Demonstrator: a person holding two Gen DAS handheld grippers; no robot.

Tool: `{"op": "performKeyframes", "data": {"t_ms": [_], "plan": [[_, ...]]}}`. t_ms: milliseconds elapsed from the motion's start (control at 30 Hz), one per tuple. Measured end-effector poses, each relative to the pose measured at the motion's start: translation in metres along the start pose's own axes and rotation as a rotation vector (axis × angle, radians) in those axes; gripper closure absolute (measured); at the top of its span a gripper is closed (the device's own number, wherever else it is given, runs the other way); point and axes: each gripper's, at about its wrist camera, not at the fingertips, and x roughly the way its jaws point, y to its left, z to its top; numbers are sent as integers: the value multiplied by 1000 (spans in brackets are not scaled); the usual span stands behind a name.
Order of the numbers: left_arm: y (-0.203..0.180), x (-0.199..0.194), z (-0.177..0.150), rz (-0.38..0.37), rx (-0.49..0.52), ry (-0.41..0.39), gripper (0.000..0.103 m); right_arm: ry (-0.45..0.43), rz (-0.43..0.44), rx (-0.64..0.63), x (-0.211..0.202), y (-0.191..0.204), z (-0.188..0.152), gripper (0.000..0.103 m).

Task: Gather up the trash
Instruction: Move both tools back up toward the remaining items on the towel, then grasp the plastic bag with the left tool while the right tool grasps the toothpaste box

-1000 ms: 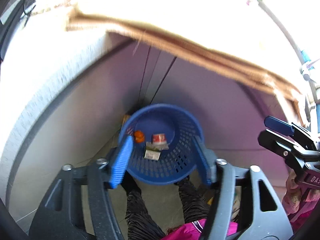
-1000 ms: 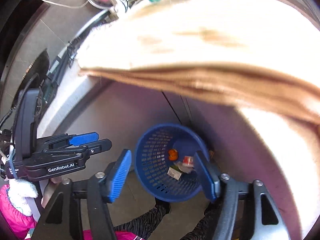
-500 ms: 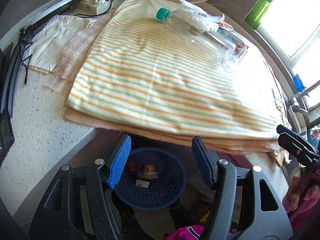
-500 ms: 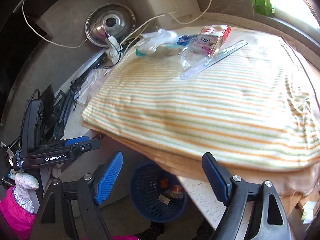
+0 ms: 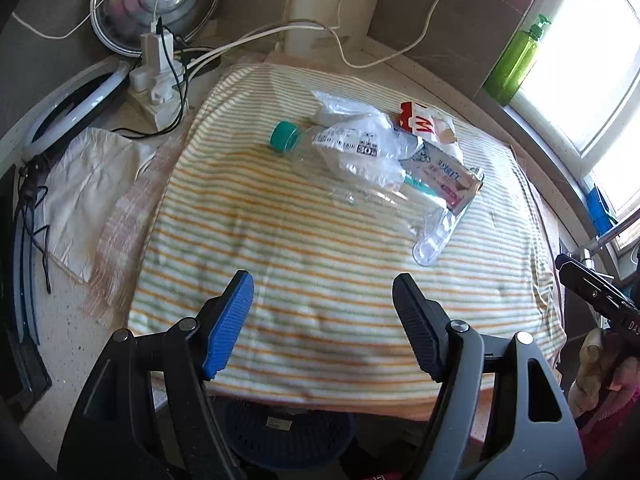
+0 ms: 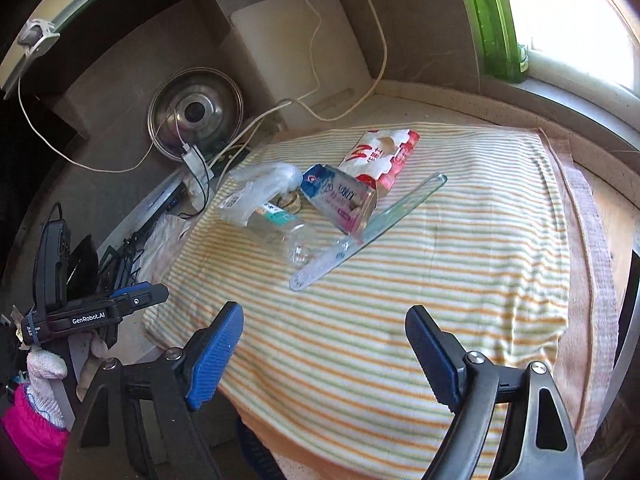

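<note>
A pile of trash lies on a striped towel [image 5: 312, 264] [image 6: 440, 280]: a clear plastic bottle [image 5: 360, 160] [image 6: 280, 228] with a teal cap [image 5: 285, 136], a crumpled clear bag [image 5: 352, 120] [image 6: 264, 184], a blue-and-pink pouch [image 5: 444, 176] [image 6: 340, 196], a red-and-white wrapper [image 5: 424, 122] [image 6: 380, 156] and a clear ruler [image 6: 360, 236]. My left gripper [image 5: 322, 322] hovers over the towel's near part, jaws opening, nothing between them. My right gripper [image 6: 324, 354] stands open and empty, short of the pile. The blue basket [image 5: 288, 436] shows below the counter edge.
A steel pot lid [image 5: 156, 0] [image 6: 196, 112], a power strip with cables [image 5: 160, 68], a white cloth [image 5: 92, 184] and a ring light [image 5: 72, 108] crowd the left. A green bottle [image 5: 516, 60] [image 6: 500, 24] stands by the window. A sleeve and hand [image 5: 600, 364] hold the other gripper.
Both grippers rose from above the blue basket under the counter to above the towel. The trash pile has come into view. Both pairs of jaws stand wider.
</note>
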Motion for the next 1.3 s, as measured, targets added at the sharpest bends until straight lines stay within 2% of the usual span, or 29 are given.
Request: {"op": "performKeyframes", "data": {"t_ms": [200, 300, 400, 600, 733, 900, 967, 1133, 1300], "plan": [[-18, 12, 30, 3, -3, -2, 29, 16, 51, -17, 20, -14, 30, 24], [-24, 21, 45, 1, -5, 1, 27, 50, 87, 1, 37, -23, 43, 34], [-31, 30, 61, 6, -3, 0, 22, 76, 116, 17, 53, -30, 55, 35], [-45, 51, 94, 52, 17, 7, 21, 116, 136, 21, 83, -44, 82, 41], [-51, 71, 111, 82, 38, 42, 21, 155, 159, 41, 103, -53, 94, 44], [-58, 96, 118, 127, 82, 95, 21, 225, 186, 39, 125, -57, 97, 51], [-59, 105, 119, 149, 96, 115, 21, 254, 210, 30, 131, -55, 97, 59], [-53, 118, 122, 167, 91, 148, 21, 293, 288, 5, 138, -45, 102, 62], [-47, 126, 129, 158, 65, 166, 21, 320, 299, -47, 151, -30, 108, 63]]}}
